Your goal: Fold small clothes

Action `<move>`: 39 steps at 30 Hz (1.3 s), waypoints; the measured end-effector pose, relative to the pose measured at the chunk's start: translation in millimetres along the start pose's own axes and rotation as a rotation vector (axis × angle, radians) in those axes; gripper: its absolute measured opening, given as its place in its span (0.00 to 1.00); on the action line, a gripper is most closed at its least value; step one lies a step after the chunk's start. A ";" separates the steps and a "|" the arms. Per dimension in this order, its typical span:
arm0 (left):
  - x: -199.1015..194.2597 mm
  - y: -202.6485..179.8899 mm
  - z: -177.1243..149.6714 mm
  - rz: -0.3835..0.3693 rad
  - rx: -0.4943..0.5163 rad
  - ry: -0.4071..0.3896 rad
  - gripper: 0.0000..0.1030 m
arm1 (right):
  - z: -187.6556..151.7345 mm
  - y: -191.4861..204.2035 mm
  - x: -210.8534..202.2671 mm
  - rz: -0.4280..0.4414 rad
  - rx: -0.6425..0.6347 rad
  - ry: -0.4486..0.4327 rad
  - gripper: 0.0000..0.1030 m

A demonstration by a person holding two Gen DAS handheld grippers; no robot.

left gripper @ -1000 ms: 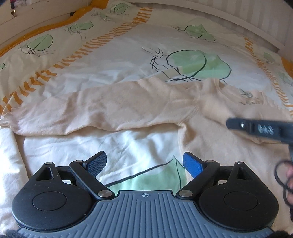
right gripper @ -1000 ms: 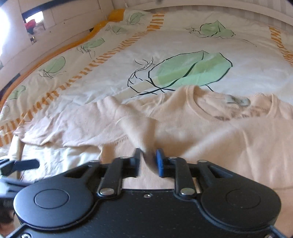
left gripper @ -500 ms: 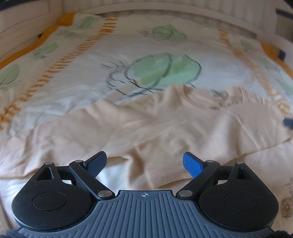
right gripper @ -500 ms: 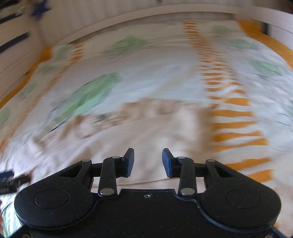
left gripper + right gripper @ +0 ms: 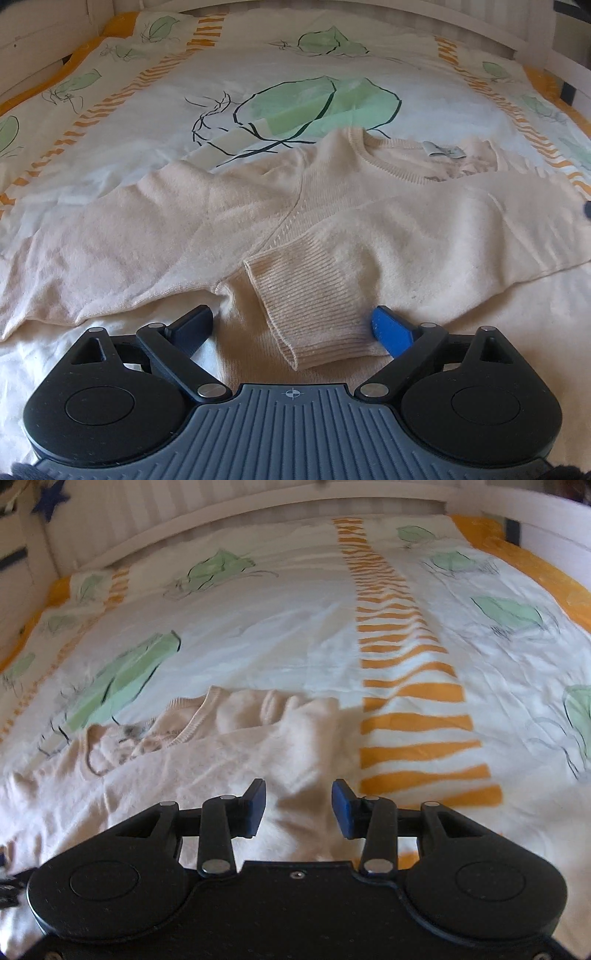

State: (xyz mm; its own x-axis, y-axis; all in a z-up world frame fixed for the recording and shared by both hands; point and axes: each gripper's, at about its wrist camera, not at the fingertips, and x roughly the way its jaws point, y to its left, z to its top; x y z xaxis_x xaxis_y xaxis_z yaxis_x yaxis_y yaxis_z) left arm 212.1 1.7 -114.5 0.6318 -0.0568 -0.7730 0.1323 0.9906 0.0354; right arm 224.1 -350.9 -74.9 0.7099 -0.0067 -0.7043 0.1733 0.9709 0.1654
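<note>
left tool [image 5: 291, 328] released | right tool [image 5: 298, 808] opening, empty | sweater [image 5: 406, 229] on duvet [image 5: 147, 122]

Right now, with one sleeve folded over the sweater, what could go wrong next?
1. The folded sleeve's ribbed cuff lies loose between the open left gripper fingers; a careless approach could drag it off the sweater.
2. The right gripper is opening above bunched fabric at the shoulder; that crease may be folded in.
</note>
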 end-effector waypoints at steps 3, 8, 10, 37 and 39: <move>-2.9 -4.2 6.0 0.004 0.007 -0.010 0.90 | 4.4 8.3 18.2 -0.051 -0.026 0.040 0.33; -15.0 -8.9 7.9 -0.005 0.049 -0.061 0.90 | 8.5 5.5 17.3 -0.112 -0.069 0.036 0.10; -17.4 -11.4 9.8 -0.010 0.062 -0.086 0.90 | 9.2 -13.9 19.3 -0.140 -0.008 0.049 0.05; 6.9 -3.5 8.7 -0.002 0.024 0.013 0.93 | -37.6 -3.6 -18.9 -0.156 -0.110 -0.009 0.49; 5.5 -3.1 8.9 0.007 0.028 0.008 0.93 | -41.2 -25.1 -17.0 -0.200 -0.017 0.005 0.53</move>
State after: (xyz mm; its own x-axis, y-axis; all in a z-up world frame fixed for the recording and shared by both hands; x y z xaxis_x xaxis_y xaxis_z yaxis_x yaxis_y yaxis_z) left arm 222.0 -2.8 -113.2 0.6268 -0.0488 -0.7776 0.1495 0.9870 0.0586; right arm 179.6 -365.3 -95.5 0.6589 -0.1989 -0.7254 0.2992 0.9541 0.0102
